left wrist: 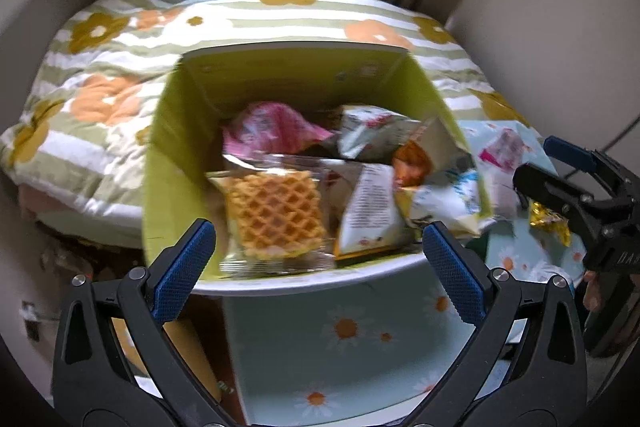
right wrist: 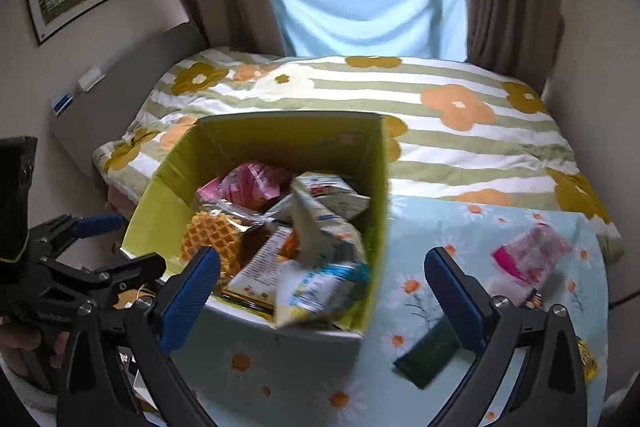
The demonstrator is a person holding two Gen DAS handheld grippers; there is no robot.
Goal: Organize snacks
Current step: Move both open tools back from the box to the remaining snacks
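Observation:
A yellow-green cardboard box (left wrist: 160, 163) (right wrist: 160, 195) stands open on the daisy-print table (left wrist: 340, 347) (right wrist: 480, 227). It holds a waffle packet (left wrist: 276, 219) (right wrist: 212, 243), a pink packet (left wrist: 272, 131) (right wrist: 248, 183) and several pale packets. A white-and-blue packet (right wrist: 316, 291) (left wrist: 444, 195) leans at the box's near right corner. My left gripper (left wrist: 320, 271) (right wrist: 140, 243) is open in front of the box's near rim, holding nothing. My right gripper (right wrist: 322, 291) (left wrist: 534, 161) is open just short of that corner, its pads clear of the packet.
On the cloth right of the box lie a loose pink packet (right wrist: 528, 259) (left wrist: 504, 147), a dark green bar (right wrist: 428, 355) and a gold wrapper (left wrist: 548, 223). A bed with a floral striped cover (right wrist: 460, 115) lies behind the table. Curtains and a window are beyond it.

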